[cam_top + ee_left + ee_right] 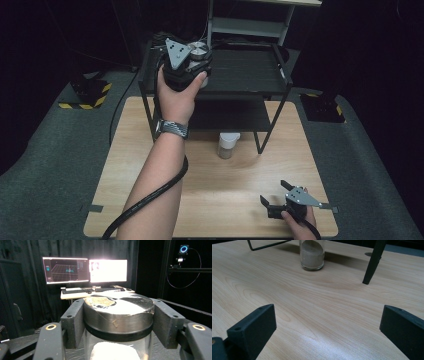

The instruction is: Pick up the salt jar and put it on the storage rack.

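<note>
Left tool (196, 62) clamped on an upright, metal-lidded jar (118, 312) at the left of the rack's top shelf (250, 70), jar axis vertical. Right tool (277, 195) open, empty, low on the bench (220, 185), well apart. Second jar (228, 144) under the rack.

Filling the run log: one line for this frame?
left hand-held gripper: shut on jar, top shelf of rack | right hand-held gripper: open, over table

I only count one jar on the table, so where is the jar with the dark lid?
In the high view the dark-lidded jar sits at the left end of the black rack's top shelf, clamped in the left tool.
</note>
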`<state>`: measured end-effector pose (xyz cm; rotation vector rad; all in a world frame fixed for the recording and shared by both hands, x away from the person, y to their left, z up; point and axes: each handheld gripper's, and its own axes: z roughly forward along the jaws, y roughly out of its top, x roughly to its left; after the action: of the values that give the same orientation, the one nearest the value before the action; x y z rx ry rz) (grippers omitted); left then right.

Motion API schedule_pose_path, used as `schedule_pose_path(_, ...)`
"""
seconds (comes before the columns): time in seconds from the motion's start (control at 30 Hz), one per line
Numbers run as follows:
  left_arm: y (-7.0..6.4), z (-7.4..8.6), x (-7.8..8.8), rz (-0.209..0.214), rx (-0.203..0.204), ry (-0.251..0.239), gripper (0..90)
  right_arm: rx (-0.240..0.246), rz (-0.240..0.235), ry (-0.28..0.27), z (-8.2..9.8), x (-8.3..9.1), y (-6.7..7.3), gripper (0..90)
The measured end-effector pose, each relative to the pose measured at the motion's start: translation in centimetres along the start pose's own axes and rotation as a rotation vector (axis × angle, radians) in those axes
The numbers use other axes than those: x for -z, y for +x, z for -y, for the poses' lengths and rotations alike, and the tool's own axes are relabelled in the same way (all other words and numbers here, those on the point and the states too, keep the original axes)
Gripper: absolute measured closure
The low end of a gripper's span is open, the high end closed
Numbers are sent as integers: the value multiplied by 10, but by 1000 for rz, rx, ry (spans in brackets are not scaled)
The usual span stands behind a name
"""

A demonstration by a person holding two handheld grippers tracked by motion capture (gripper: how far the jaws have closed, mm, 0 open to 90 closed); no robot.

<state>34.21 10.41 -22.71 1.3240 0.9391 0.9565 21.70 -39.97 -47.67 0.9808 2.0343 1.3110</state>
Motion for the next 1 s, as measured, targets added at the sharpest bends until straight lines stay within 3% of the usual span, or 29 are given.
schedule_pose_path(0.17,-2,-5,-2,-9,-24,17,312,13,2,-2,0,0,2,2)
schedule_pose_path(0.43,1,-1,0,-21,13,31,68,7,-1,1,0,0,1,2)
schedule_pose_path(0.57,6,3,6,3,34,13,33,10,1,-1,0,0,2,2)
schedule_pose_path(0.77,6,3,15,-12,22,3,4,6,4,0,0,0,1,2)
schedule_pose_path(1.0,13,11,31,23,25,-32,4,9,4,4,0,0,2,2)
